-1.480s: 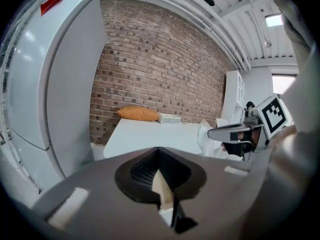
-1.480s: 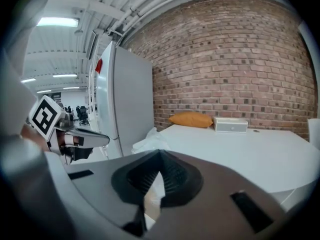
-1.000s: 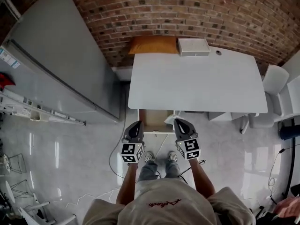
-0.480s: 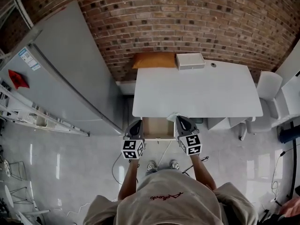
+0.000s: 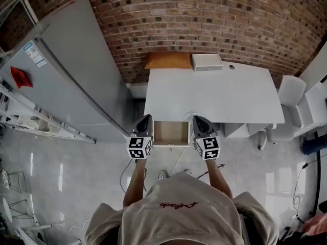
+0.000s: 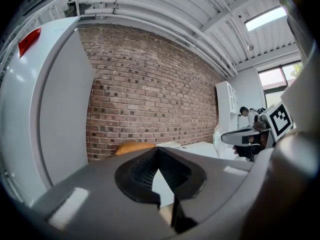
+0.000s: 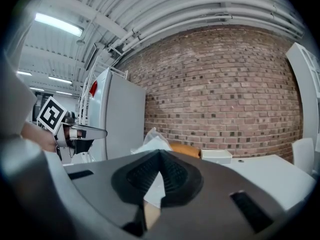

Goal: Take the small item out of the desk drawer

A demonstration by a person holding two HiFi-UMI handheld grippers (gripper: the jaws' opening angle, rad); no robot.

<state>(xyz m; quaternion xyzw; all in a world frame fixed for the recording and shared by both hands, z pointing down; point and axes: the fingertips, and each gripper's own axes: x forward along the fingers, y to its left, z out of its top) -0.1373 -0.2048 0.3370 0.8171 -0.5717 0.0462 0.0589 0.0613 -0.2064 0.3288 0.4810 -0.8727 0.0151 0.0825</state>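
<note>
The drawer stands open from the desk's near edge, at 12 o'clock from the person, with floor on both sides. The left gripper, at the drawer's 9 o'clock edge, is closed on nothing. The right gripper, at its 3 o'clock edge, pinches the small white plastic packet by the desk's front edge. The fridge labels at 10 o'clock and the shirt's red script are too small to read

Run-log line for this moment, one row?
wooden desk drawer: open | right gripper: shut on white crinkled packet, lifted clear | left gripper: shut, empty
</note>
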